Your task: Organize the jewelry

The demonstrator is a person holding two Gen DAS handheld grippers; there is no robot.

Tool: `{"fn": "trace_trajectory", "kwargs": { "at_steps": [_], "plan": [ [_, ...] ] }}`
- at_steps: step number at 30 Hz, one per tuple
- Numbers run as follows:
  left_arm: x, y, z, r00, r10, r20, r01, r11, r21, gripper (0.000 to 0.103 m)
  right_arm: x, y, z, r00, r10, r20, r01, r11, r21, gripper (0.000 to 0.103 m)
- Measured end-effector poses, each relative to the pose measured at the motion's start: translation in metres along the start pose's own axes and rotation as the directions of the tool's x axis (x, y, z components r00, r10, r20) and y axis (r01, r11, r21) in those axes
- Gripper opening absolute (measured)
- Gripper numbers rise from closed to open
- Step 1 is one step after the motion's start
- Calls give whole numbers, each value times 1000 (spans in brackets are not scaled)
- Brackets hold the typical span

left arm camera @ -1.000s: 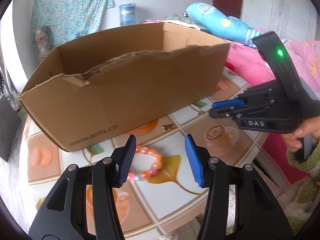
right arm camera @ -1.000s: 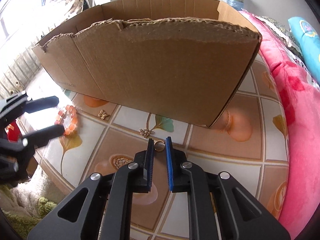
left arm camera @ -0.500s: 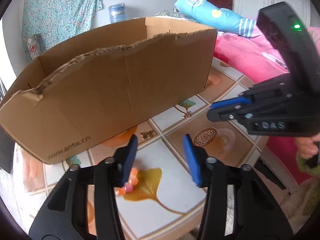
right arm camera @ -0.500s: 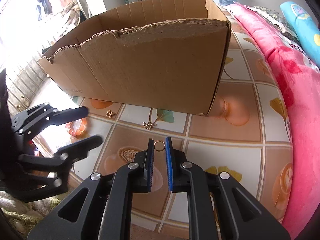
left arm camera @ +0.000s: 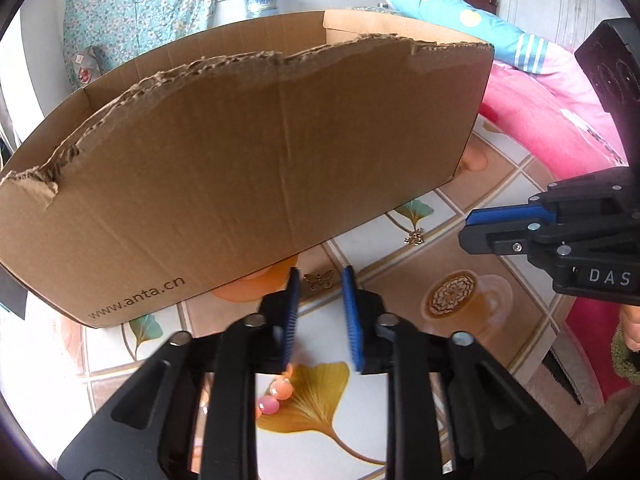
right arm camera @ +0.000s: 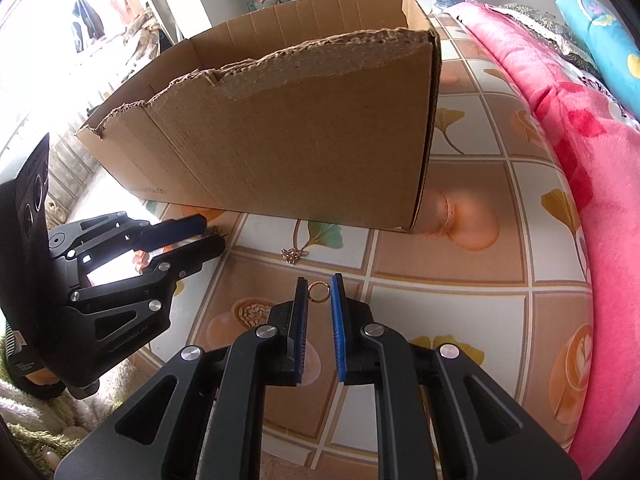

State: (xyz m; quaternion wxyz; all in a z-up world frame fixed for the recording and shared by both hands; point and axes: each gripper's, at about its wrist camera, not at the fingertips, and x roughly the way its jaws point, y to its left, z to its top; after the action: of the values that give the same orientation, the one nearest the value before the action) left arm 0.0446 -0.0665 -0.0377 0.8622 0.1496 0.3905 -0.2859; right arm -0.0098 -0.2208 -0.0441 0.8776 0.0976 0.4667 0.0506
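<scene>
The left gripper (left arm camera: 320, 280) has just been closing its jaws, and a small gold butterfly charm (left arm camera: 319, 280) sits between the blue pads, which don't look to be pressing it yet. The bead bracelet (left arm camera: 276, 394) lies under its frame, near the table's front edge. The right gripper (right arm camera: 319, 292) is clenched on a gold ring (right arm camera: 318, 291) (held above the patterned table (right arm camera: 460, 320), it seems). Behind both stands the cardboard box (left arm camera: 240, 168).
</scene>
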Motion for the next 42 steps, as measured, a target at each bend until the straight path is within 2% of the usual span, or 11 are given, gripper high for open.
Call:
{"fn": "trace_trajectory", "kwargs": {
  "at_steps": [3,11,12,20,27,35,36,39,42],
  "plan": [
    [4,-6,2,1000,0,1,0,1000,15,8,0,-2,0,1000,5,3,-5,1000,4,12],
    [3,-9,0,1000,-5,2,5,1000,22,7,-3,-3,0,1000,10,14,-10,1000,14,12],
    [2,-9,-1,1000,-10,1,10,1000,26,0,-4,-3,1,1000,10,16,-11,1000,13,12],
    [-7,-11,-6,999,-34,7,34,999,20,0,-10,1,0,1000,7,25,-7,1000,-2,12],
    [0,-3,-2,999,32,-7,-32,999,21,0,-8,2,0,1000,17,20,-17,1000,-2,12],
    [-2,-10,-2,1000,4,-10,-4,1000,27,0,-9,1,2,999,31,25,-31,999,7,12],
    [-3,-10,-2,1000,5,-8,-4,1000,24,3,-8,0,2,999,33,24,-33,999,8,12],
    [-6,-8,-1,1000,3,7,-3,1000,8,25,-6,0,2,999,34,20,-34,999,8,12],
    [-7,-10,1,1000,1,11,-1,1000,9,28,-5,-1,2,999,35,18,-35,999,12,12]
  ]
}}
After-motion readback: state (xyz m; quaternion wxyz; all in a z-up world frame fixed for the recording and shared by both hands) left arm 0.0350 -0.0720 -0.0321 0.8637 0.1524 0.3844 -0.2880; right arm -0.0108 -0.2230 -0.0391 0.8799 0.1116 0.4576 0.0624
